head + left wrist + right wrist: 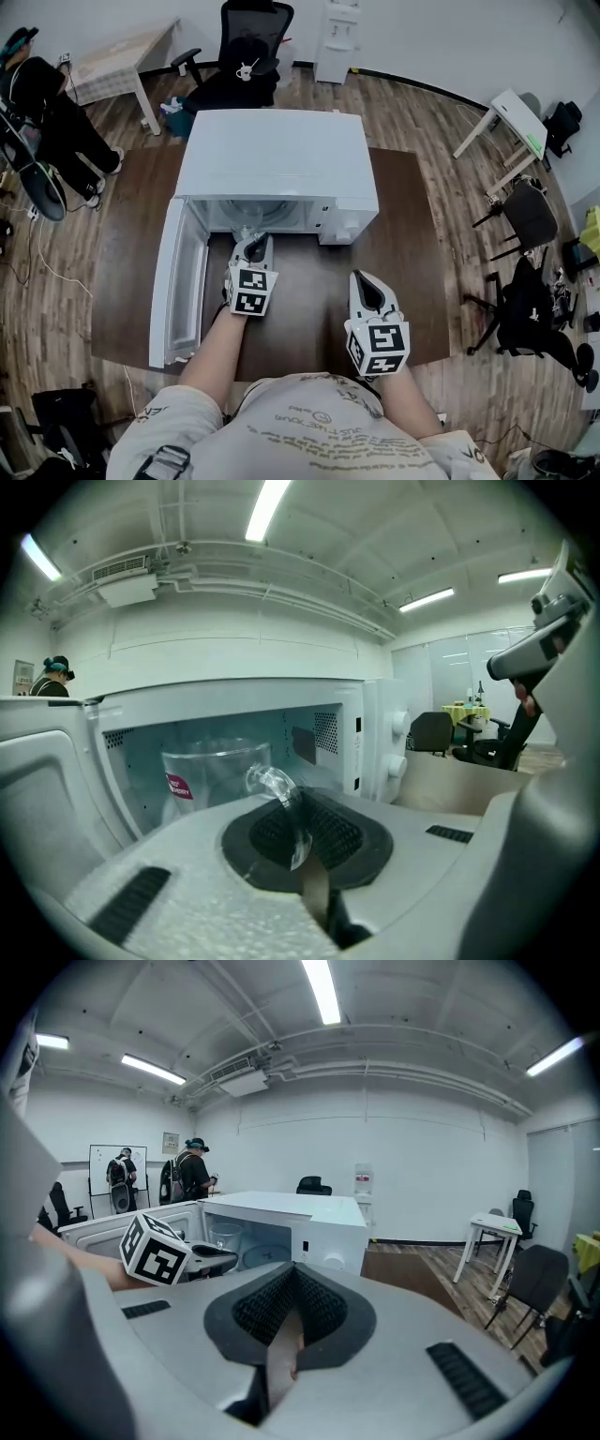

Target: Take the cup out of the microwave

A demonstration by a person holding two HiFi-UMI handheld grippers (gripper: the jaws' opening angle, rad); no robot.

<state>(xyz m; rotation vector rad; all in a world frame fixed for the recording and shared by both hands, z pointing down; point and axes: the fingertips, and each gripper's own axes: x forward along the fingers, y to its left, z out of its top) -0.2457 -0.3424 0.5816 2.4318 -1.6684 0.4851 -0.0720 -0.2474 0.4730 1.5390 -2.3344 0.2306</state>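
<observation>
A white microwave [277, 159] stands on the brown table [412, 244] with its door [178, 281] swung open to the left. A clear glass cup [211, 775] with a red label sits in the cavity, near the front. Its curved handle [277, 789] is pinched between the jaws of my left gripper [300, 822], which reaches into the opening [251, 246]. From the right gripper view, the cup [223, 1235] shows inside the microwave [309, 1218], just beyond the left gripper [202, 1258]. My right gripper [367, 286] hovers over the table in front of the microwave, shut and empty [292, 1312].
The open door juts toward the table's front left edge. The control knobs [342, 225] are at the microwave's right front. Office chairs [246, 56], small tables [511, 117] and a person [47, 112] stand on the wood floor around the table.
</observation>
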